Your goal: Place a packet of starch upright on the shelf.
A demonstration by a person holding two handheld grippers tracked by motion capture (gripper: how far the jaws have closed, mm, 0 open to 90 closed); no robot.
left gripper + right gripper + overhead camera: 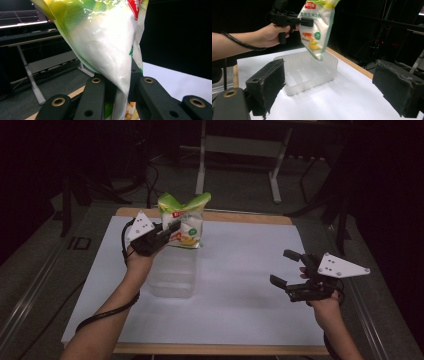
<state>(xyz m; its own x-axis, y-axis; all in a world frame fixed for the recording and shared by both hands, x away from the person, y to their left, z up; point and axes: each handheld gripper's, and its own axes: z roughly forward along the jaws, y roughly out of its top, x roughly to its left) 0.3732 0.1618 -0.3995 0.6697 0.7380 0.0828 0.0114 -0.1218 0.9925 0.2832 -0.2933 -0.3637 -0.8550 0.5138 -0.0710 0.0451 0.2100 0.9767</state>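
Snack bag (105,50): glossy plastic film. Container (312,72): translucent frosted plastic. Desk (240,320): matt white sheet, wood edge. Fingers (269,82): matt black, rough-faced pads.

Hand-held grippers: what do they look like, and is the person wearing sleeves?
Both are black. The left hand-held gripper and the right hand-held gripper each carry a pale grey three-cornered plate on top, dotted with small dark marks. Their jaws are blocky, with brass-ringed holes and worn black pads. A black cable trails back along the left forearm. Both forearms are bare; no sleeves in view.

White table top (240,270); grey desk frame (240,150) behind; dark floor.
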